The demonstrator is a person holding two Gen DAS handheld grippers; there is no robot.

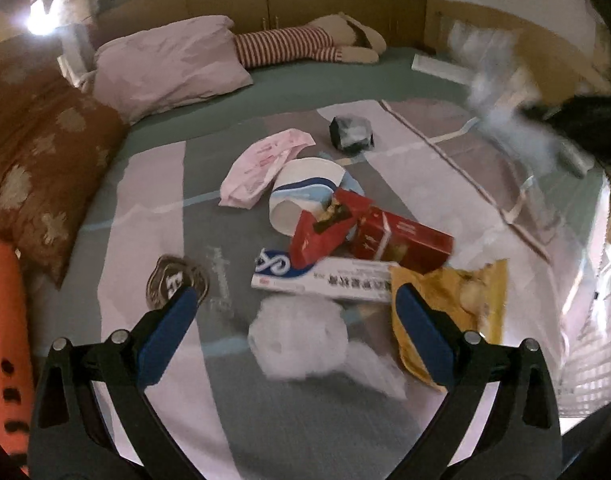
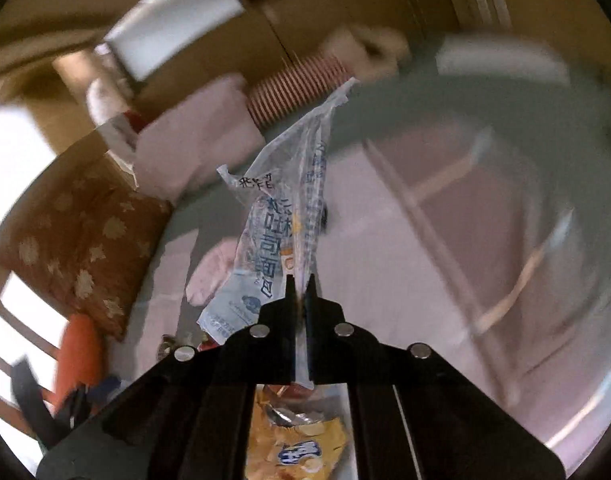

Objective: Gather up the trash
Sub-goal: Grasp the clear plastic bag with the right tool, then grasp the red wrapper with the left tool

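Observation:
Trash lies in a pile on the bed: a crumpled white plastic bag, a yellow chip bag, a white medicine box, red cartons, a paper cup, a pink wrapper and a dark packet. My left gripper is open, hovering above the white bag. My right gripper is shut on a clear bread wrapper with blue print, held up above the bed. It shows blurred at the upper right of the left wrist view.
A round brown wrapper lies left of the pile. A brown flowered pillow, a pink pillow and a striped plush toy lie at the bed's far side. An orange object is at left. A white mesh basket stands at right.

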